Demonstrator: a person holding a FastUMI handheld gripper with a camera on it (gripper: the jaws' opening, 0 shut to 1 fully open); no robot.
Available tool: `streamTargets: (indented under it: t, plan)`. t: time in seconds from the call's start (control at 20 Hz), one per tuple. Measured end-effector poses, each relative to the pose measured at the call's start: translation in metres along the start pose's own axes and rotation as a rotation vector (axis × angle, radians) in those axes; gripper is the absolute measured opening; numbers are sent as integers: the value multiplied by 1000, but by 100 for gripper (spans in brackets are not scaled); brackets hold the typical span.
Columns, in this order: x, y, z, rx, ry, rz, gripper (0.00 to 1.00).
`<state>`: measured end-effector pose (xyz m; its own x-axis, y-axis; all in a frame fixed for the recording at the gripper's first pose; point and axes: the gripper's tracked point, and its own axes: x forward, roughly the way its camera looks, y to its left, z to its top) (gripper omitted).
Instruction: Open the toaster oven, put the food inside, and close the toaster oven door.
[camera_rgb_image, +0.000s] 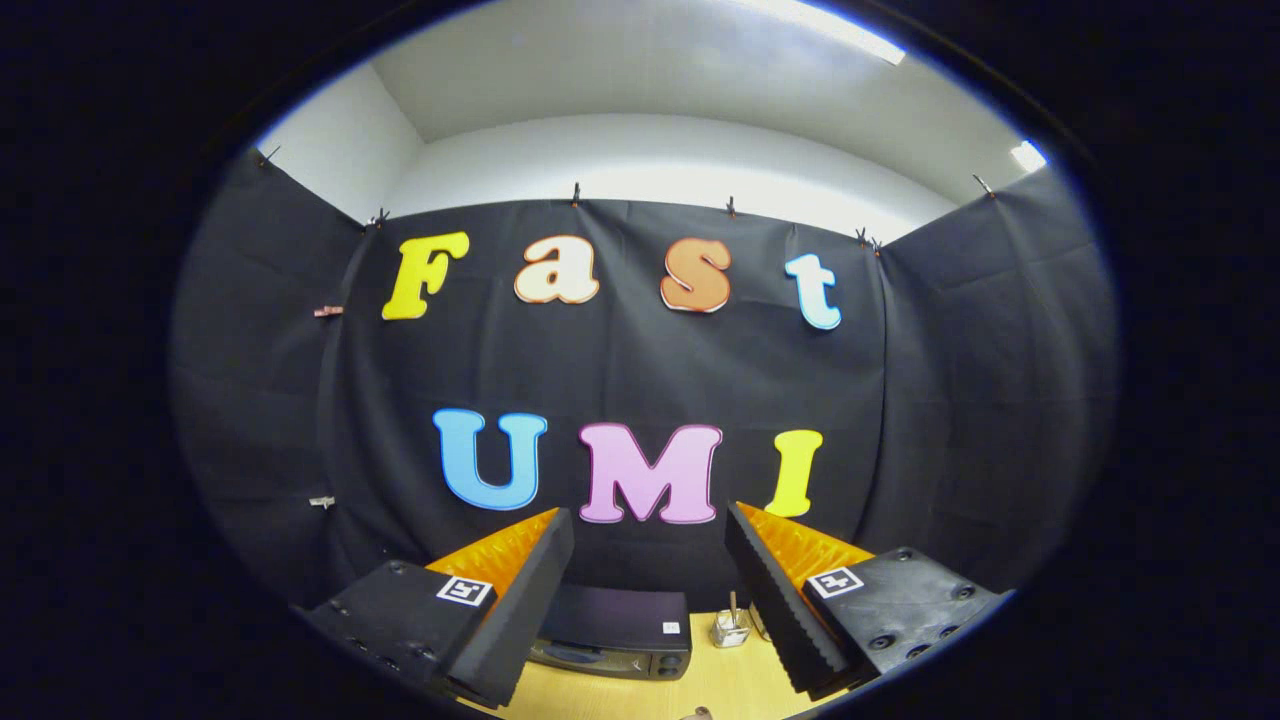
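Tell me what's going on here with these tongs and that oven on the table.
A person is holding the tongs up high and level, with the fingers spread wide open and nothing between them. Below and ahead, between the fingers, a dark toaster oven sits on the wooden table, its door apparently closed. A small clear container stands beside it. Nothing has been touched yet; this looks like the start, before the oven door gets opened.

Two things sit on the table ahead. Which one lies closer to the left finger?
The toaster oven, the dark box beside the left finger; the small glass holder stands nearer the right one. Gripper open.
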<state>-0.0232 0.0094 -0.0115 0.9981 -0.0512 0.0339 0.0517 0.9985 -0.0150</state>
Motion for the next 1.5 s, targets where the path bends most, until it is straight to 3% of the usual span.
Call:
streamTargets:
  t: [0.35, 0.95, 1.5]
  plan:
    - [-3, 10, 3, 64, -23, 53, 98]
    - [7, -6, -1, 40, -26, 0, 98]
    - [18, 2, -12, 32, 1, 17, 98]
